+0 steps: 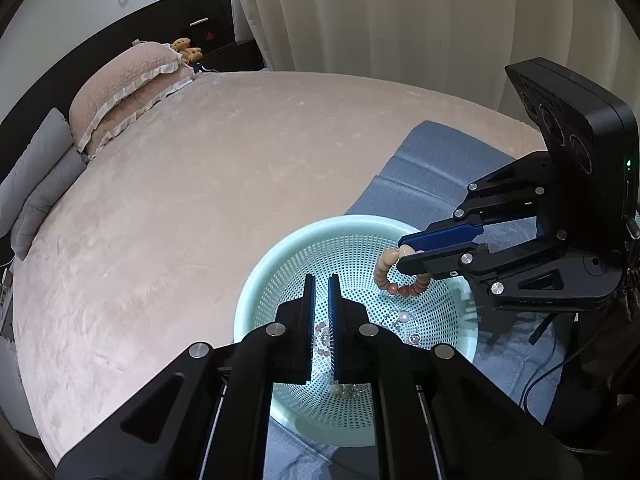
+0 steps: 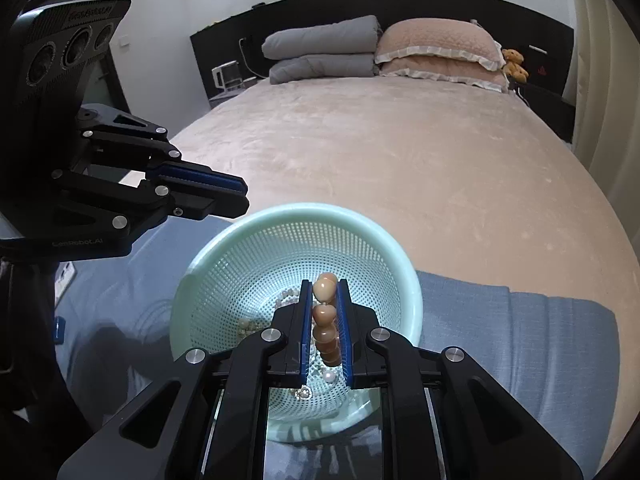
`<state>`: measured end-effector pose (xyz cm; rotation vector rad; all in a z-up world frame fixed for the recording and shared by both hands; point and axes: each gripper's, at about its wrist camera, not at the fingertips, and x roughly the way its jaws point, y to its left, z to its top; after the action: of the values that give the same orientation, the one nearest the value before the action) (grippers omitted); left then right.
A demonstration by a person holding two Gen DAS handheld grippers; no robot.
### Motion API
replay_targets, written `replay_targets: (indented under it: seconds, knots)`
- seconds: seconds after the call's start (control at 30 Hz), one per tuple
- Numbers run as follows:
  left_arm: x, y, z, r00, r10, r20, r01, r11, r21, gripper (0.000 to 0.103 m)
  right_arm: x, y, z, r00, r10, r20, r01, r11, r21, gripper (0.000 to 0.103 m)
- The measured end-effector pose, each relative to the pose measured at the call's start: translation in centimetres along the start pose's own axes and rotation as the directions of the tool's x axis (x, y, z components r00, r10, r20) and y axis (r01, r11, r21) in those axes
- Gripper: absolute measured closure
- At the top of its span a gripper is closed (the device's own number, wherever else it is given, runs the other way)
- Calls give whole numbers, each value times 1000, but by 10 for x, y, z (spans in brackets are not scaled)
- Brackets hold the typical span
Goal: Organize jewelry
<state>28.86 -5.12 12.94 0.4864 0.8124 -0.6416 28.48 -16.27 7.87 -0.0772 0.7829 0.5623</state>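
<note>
A mint green perforated basket [image 1: 280, 264] [image 2: 256, 232] sits on a blue cloth on the bed. My right gripper [image 2: 324, 284] [image 1: 402, 254] is shut on a brown and cream beaded bracelet [image 1: 390, 280] [image 2: 325, 320] and holds it over the basket's inside. My left gripper [image 1: 321, 280] [image 2: 240, 196] hovers over the basket with its jaws nearly closed, nothing between them. Small pearl and bead jewelry [image 1: 404, 322] [image 2: 330, 377] lies on the basket bottom.
The blue cloth [image 1: 432, 168] [image 2: 520, 340] covers the bed's near end. A pink blanket [image 1: 200, 200] spreads across the bed. Pillows [image 2: 436, 52], a folded grey quilt [image 2: 320, 52] and a teddy bear [image 2: 514, 64] lie at the headboard. Curtains [image 1: 400, 12] hang behind.
</note>
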Motion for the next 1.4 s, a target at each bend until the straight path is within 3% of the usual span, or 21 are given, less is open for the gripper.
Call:
replay_targets:
  seconds: [0.27,0.33,0.37,0.43,0.5,0.6,0.67,0.73,1.13,1.4]
  knots:
    - [15,10,-13,999,6,-33,-7,999,-41,96,12,2,-8,1000,-5,-18,5,1000,9,89]
    - [15,11,-14,999,14,-36,-16,999,-45,93,10,3,-9,1000,-13,-14,13,1000,12,73]
    - [14,11,-15,999,20,-37,-22,999,-46,88,9,4,-10,1000,-19,-13,20,1000,13,68]
    - [8,10,-18,999,40,-31,-41,998,-48,61,5,6,-11,999,-32,-9,32,999,12,53]
    - [0,8,-22,998,59,-19,-60,997,-49,46,0,10,-13,999,-51,-3,51,999,7,41]
    - [-12,7,-27,998,69,-7,-69,996,-56,40,-11,16,-16,997,-82,6,82,997,3,22]
    - [-22,4,-32,996,94,4,-93,994,-61,28,-20,21,-18,995,-100,17,100,995,-8,18]
    - [-34,1,-38,991,128,23,-126,989,-71,9,-29,26,-21,993,-114,25,115,993,-15,17]
    - [-92,-37,-93,963,258,80,-248,962,-116,6,-87,68,-45,979,-166,116,169,985,-25,14]
    - [-116,-67,-136,959,256,118,-235,957,-171,6,-94,90,-66,982,-169,86,174,984,-48,13]
